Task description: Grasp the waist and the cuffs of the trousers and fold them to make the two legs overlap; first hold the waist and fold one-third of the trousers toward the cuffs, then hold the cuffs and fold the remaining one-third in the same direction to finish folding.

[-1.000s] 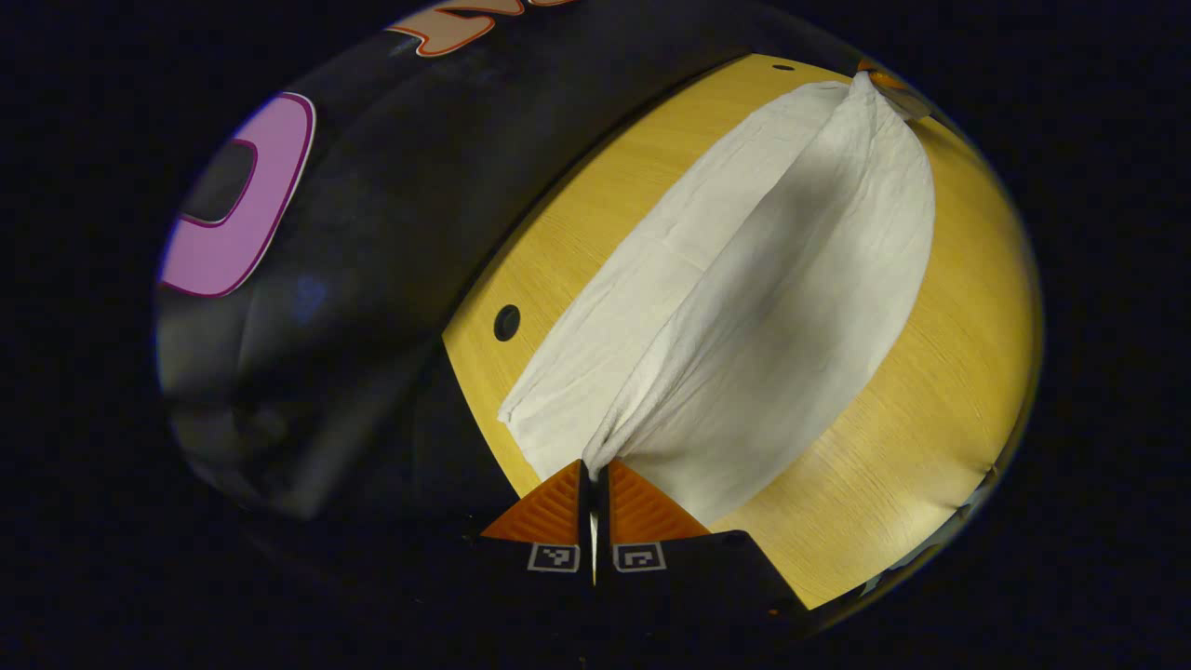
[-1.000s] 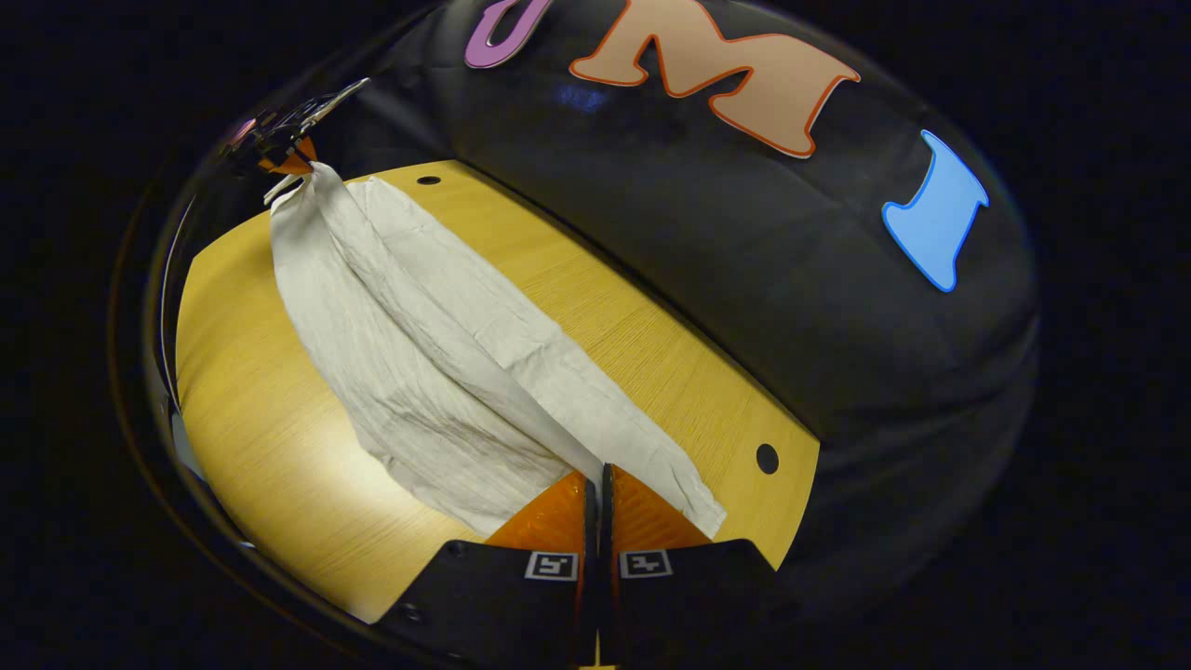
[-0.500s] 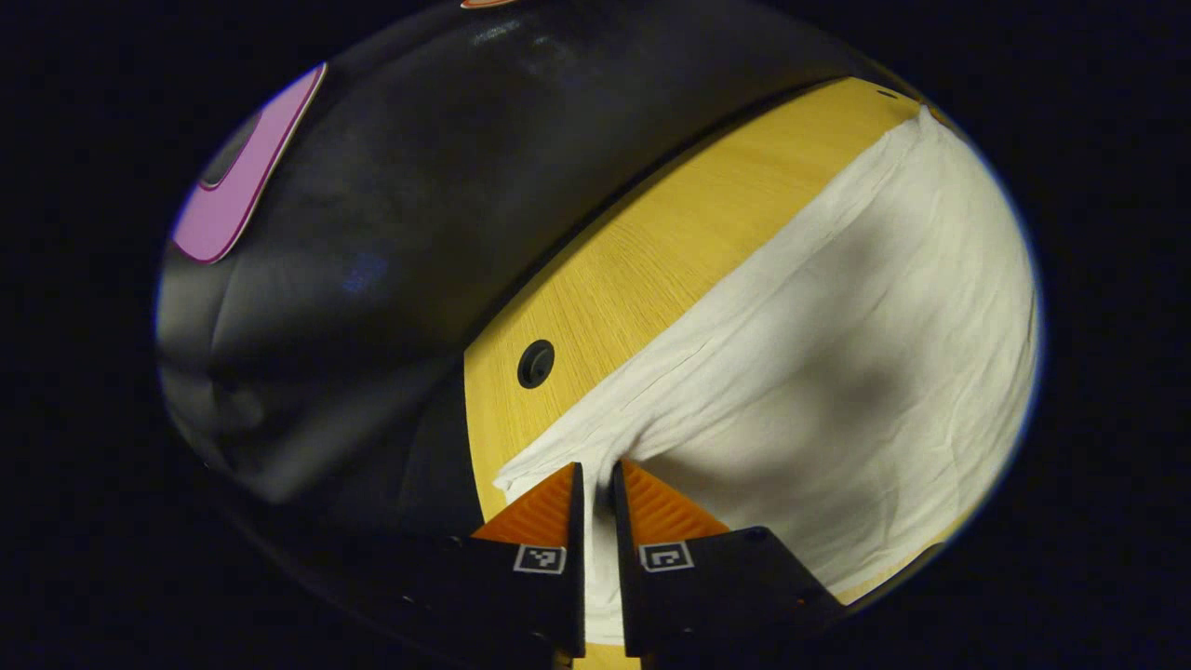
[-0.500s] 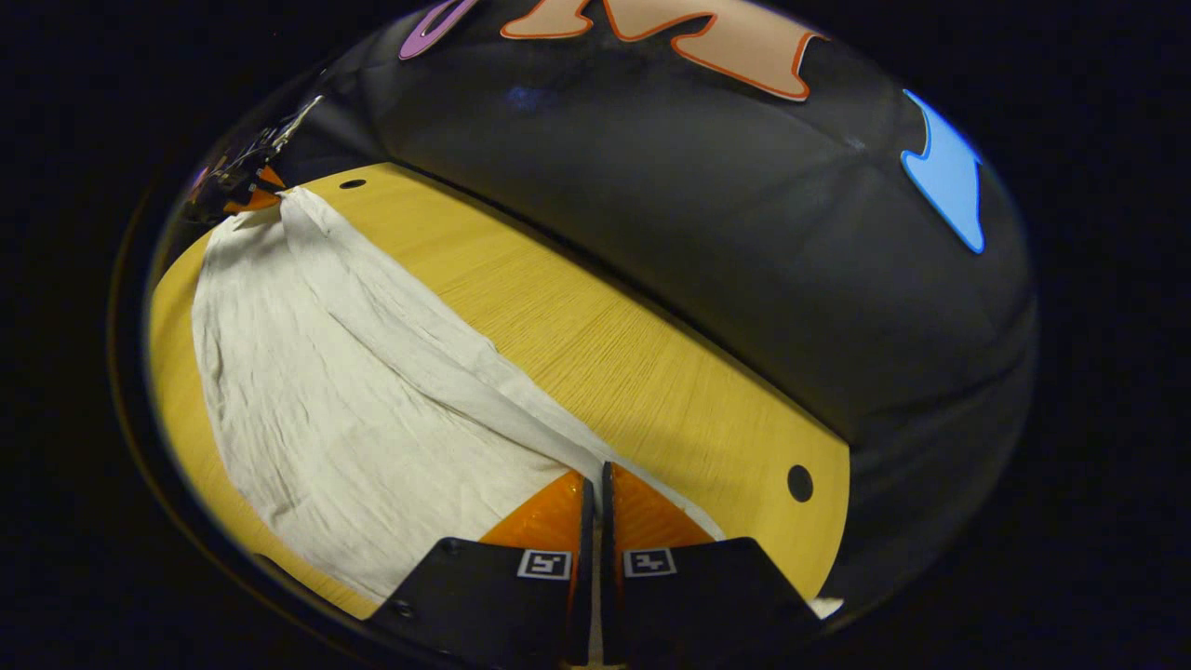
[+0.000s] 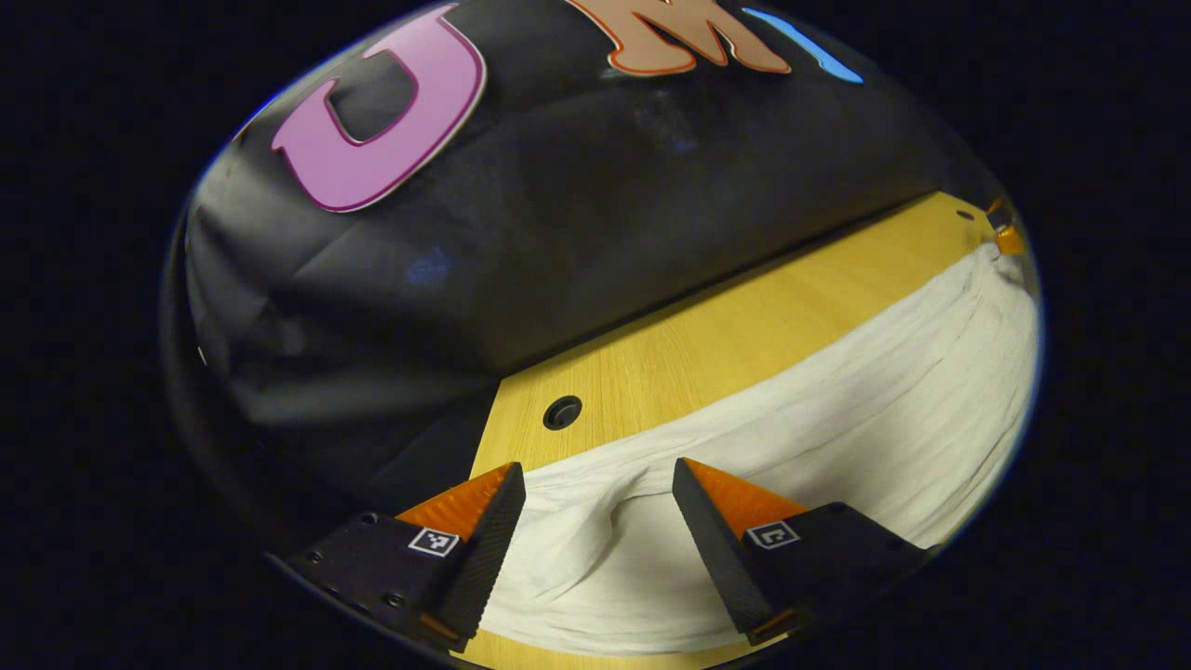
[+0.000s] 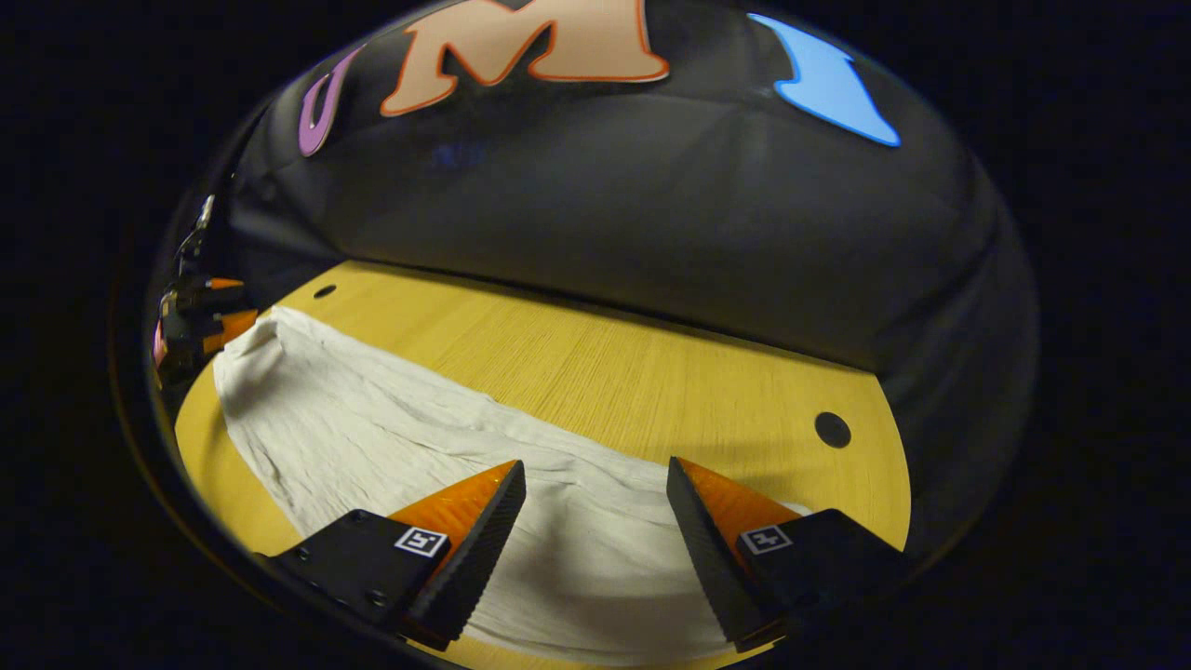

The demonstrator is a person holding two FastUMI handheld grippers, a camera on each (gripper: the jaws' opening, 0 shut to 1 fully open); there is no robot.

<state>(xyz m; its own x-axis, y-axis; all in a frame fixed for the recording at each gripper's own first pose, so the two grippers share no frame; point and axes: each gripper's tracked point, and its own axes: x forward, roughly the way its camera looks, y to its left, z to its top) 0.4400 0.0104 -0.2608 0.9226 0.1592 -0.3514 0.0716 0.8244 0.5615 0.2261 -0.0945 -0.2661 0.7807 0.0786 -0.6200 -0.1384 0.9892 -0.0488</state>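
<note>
White trousers [image 5: 837, 419] lie flat on the table [image 6: 605, 363], both grippers [image 5: 595, 521] [image 6: 595, 521] low over them, fingers spread apart.

A second ago both grippers pinch the white trousers [image 5: 837, 419] and hold one leg up off the wooden table [image 6: 605, 363]. Now the left gripper [image 5: 598, 479] has its fingers wide apart — the cloth is let go and lies under them with a small bump. The right gripper [image 6: 595, 479] is spread wide too. The lifted leg is down — the trousers lie flat in one long strip.
</note>
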